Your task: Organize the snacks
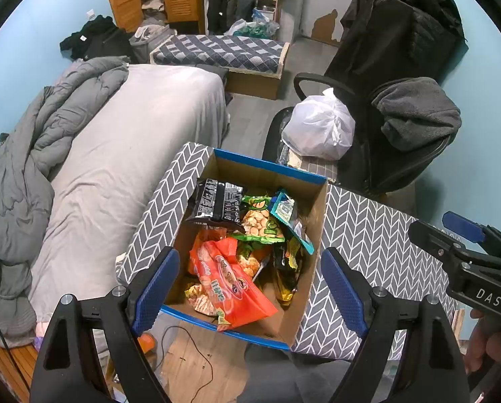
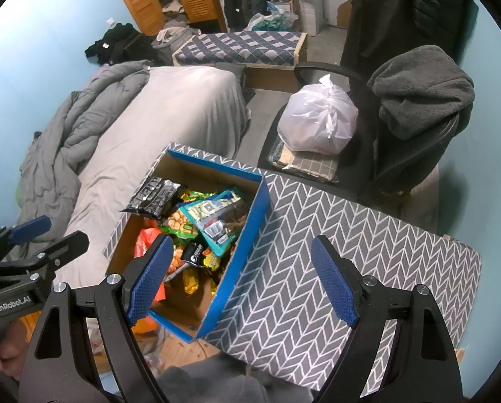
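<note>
The left gripper (image 1: pixel 250 282) hangs above the cardboard box (image 1: pixel 312 231), jaws spread wide and holding nothing; the right gripper (image 2: pixel 242 280) hovers beside the box over the herringbone table (image 2: pixel 351 235), likewise spread and unladen. Inside the box the snacks lie heaped: one orange packet (image 1: pixel 237 288), one black-and-white pack (image 1: pixel 216 201), one teal packet (image 1: pixel 284 211), and others too tangled to count. They look light, crinkly and slippery, probably crushable; a sealed edge seems the best hold.
</note>
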Action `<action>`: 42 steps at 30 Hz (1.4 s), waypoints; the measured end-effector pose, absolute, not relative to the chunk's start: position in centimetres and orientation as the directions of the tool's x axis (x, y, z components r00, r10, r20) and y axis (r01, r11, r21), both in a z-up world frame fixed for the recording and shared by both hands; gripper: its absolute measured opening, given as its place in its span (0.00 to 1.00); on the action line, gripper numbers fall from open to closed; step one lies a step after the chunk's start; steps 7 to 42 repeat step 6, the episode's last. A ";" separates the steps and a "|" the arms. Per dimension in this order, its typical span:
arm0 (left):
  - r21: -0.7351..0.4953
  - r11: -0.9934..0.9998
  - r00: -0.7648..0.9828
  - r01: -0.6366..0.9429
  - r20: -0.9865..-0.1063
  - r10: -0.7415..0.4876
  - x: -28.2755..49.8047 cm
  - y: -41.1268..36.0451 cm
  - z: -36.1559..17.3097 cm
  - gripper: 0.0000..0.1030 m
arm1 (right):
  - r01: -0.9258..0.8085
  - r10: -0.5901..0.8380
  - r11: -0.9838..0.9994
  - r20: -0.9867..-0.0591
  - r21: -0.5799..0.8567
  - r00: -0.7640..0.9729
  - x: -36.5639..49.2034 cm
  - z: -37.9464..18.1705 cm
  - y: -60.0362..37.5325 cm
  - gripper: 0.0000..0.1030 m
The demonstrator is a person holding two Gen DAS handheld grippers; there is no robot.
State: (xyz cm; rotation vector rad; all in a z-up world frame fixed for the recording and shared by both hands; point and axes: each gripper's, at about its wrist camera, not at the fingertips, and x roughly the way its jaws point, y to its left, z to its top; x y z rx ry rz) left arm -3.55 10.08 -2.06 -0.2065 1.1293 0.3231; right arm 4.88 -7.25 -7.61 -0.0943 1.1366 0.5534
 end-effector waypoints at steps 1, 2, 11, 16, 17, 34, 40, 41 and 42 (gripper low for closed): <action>0.001 0.935 0.388 -0.355 -0.910 0.148 -3.6 10.1 -2.1 0.85 | -0.463 0.370 0.863 -0.878 0.204 0.303 4.9 -7.6 -7.2 0.82; 0.002 0.935 0.387 -0.355 -0.910 0.149 -3.6 10.1 -2.1 0.85 | -0.463 0.370 0.863 -0.878 0.204 0.302 4.9 -7.6 -7.3 0.82; 0.003 0.933 0.383 -0.359 -0.912 0.150 -3.7 10.0 -2.1 0.85 | -0.463 0.369 0.863 -0.879 0.204 0.302 4.8 -7.6 -7.3 0.82; 0.003 0.933 0.383 -0.359 -0.912 0.150 -3.7 10.0 -2.1 0.85 | -0.463 0.369 0.863 -0.879 0.204 0.302 4.8 -7.6 -7.3 0.82; 0.003 0.933 0.383 -0.359 -0.912 0.150 -3.7 10.0 -2.1 0.85 | -0.463 0.369 0.863 -0.879 0.204 0.302 4.8 -7.6 -7.3 0.82; 0.003 0.933 0.383 -0.359 -0.912 0.150 -3.7 10.0 -2.1 0.85 | -0.463 0.369 0.863 -0.879 0.204 0.302 4.8 -7.6 -7.3 0.82; 0.003 0.933 0.383 -0.359 -0.912 0.150 -3.7 10.0 -2.1 0.85 | -0.463 0.369 0.863 -0.879 0.204 0.302 4.8 -7.6 -7.3 0.82; 0.003 0.933 0.383 -0.359 -0.912 0.150 -3.7 10.0 -2.1 0.85 | -0.463 0.369 0.863 -0.879 0.204 0.302 4.8 -7.6 -7.3 0.82; 0.003 0.933 0.383 -0.359 -0.912 0.150 -3.7 10.0 -2.1 0.85 | -0.463 0.369 0.863 -0.879 0.204 0.302 4.8 -7.6 -7.3 0.82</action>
